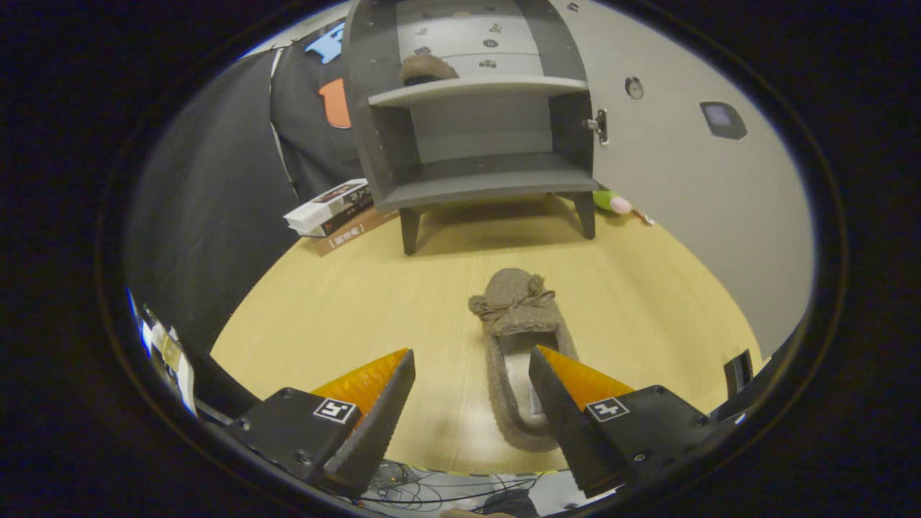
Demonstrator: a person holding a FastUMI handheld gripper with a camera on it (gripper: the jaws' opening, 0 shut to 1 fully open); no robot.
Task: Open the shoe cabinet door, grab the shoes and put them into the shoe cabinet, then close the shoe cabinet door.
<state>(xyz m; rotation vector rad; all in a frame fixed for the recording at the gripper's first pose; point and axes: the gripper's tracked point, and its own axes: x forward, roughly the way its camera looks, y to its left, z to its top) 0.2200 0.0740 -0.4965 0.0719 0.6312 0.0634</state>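
The shoe cabinet is being seen with its door already swung open to the right, so the first step is judged done. One brown shoe is resting on the upper shelf, which suggests half of the loading is finished. The second shoe, a fuzzy slipper with a small bow at its toe, is lying on the wooden table well short of the cabinet, toe pointed toward it. Still left (as far as can be judged): grasping this slipper, placing it inside, and closing the door.

The gripper is being held low over the table's near edge, aimed forward at the cabinet. Its fingers are being kept spread apart with nothing between them. The right finger is overlapping the slipper's heel opening, though contact cannot be confirmed, while the left finger is hanging over bare table beside it. A stack of books is lying by the cabinet's left leg.
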